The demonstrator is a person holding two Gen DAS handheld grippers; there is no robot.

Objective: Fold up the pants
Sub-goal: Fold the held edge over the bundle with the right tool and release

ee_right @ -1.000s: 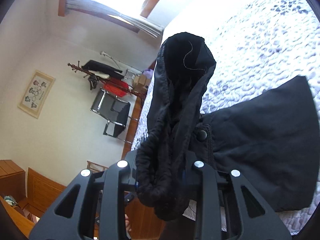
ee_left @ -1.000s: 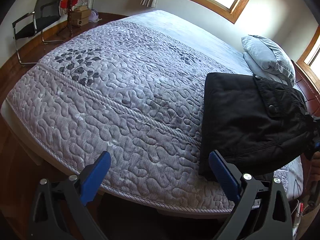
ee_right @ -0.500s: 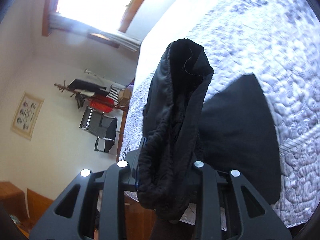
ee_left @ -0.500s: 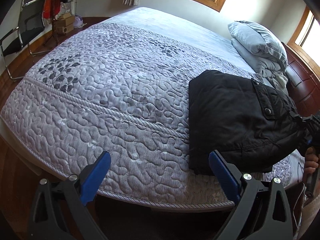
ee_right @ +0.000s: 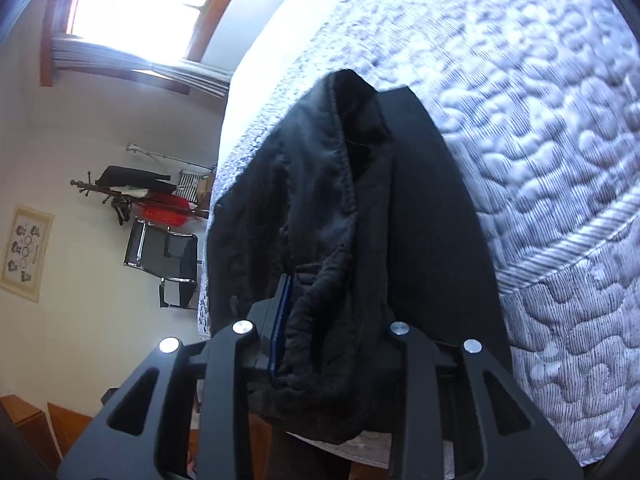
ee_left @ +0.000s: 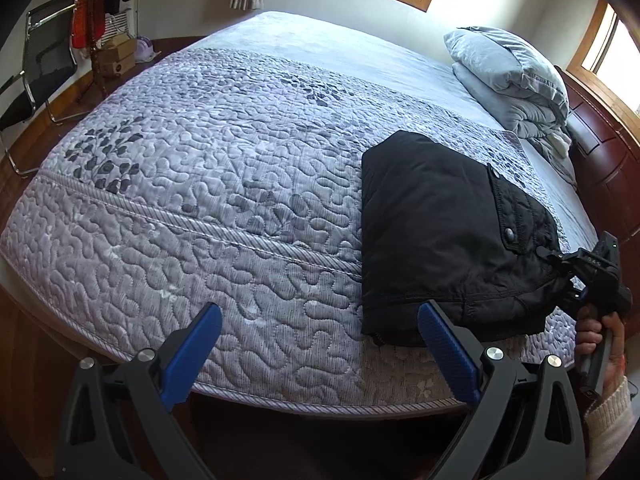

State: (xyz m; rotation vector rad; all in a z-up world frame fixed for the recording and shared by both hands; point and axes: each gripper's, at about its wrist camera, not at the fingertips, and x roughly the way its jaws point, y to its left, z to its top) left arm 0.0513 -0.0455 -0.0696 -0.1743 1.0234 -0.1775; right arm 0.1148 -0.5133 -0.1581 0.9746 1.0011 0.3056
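The black pants (ee_left: 444, 236) lie folded in a thick stack on the right part of the quilted grey bed (ee_left: 208, 184), near its front edge. My left gripper (ee_left: 320, 344) is open and empty, hovering above the bed's front edge, left of the pants. My right gripper (ee_left: 560, 264) is shut on the waistband corner of the pants at the stack's right side. In the right wrist view the bunched black waistband (ee_right: 320, 240) is pinched between the fingers of the right gripper (ee_right: 332, 344) and fills the middle of the view.
Folded grey pillows and bedding (ee_left: 516, 80) sit at the head of the bed, by the dark wooden headboard (ee_left: 600, 160). A black chair (ee_left: 36, 76), a coat rack with clothes (ee_left: 94, 8) and boxes stand on the wooden floor at the far left.
My right gripper has lowered the held waistband toward the bed, so the pants stack lies flatter. My left gripper has stayed open and shifted a little, with the pants now further left in its view.
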